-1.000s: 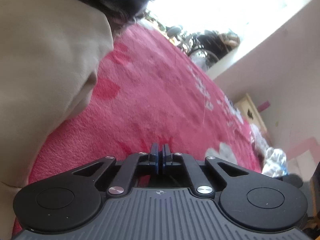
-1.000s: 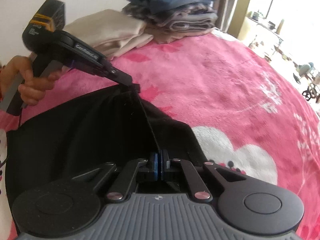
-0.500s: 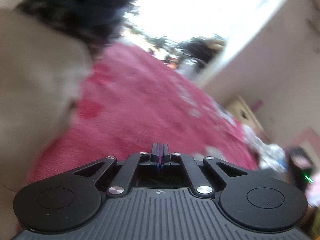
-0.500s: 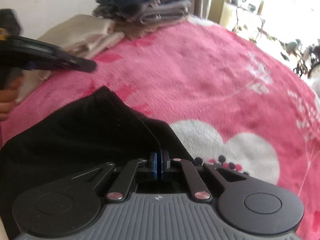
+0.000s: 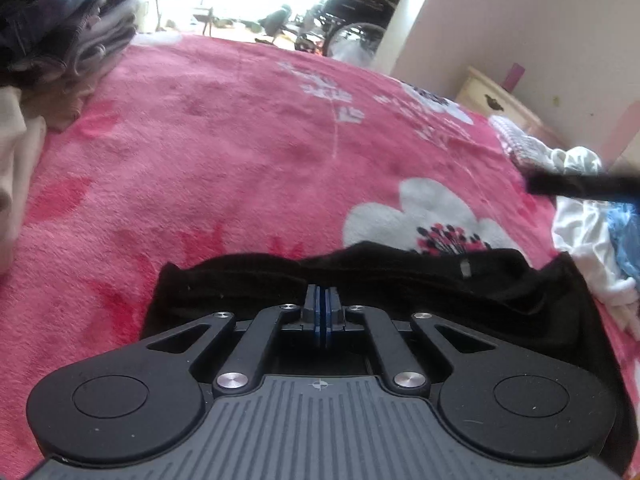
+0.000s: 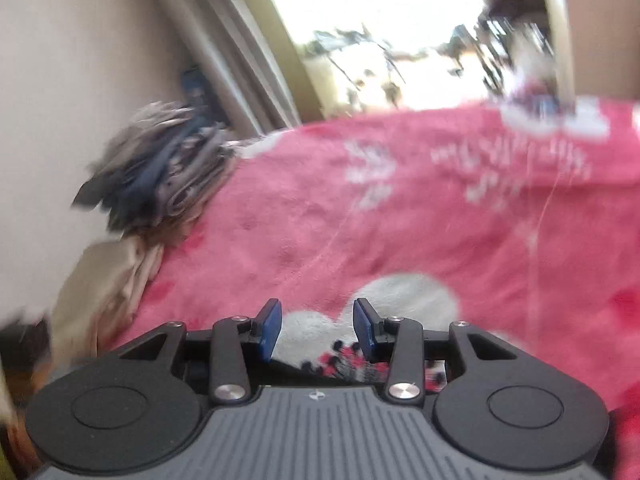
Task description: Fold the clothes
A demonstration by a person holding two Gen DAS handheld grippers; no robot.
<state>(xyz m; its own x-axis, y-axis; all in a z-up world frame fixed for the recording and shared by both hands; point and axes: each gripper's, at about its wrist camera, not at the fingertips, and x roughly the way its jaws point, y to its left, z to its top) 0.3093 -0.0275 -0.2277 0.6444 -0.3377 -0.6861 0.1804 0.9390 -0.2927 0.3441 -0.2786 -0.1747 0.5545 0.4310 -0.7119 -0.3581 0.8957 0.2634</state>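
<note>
no readable text, labels or numbers

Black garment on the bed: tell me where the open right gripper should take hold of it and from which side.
Probably the far right corner of the black garment, coming down from above. That corner is humped up off the pink blanket, giving the pads a raised fold to pinch. The right gripper is open and empty; the left gripper is shut near the middle.
</note>
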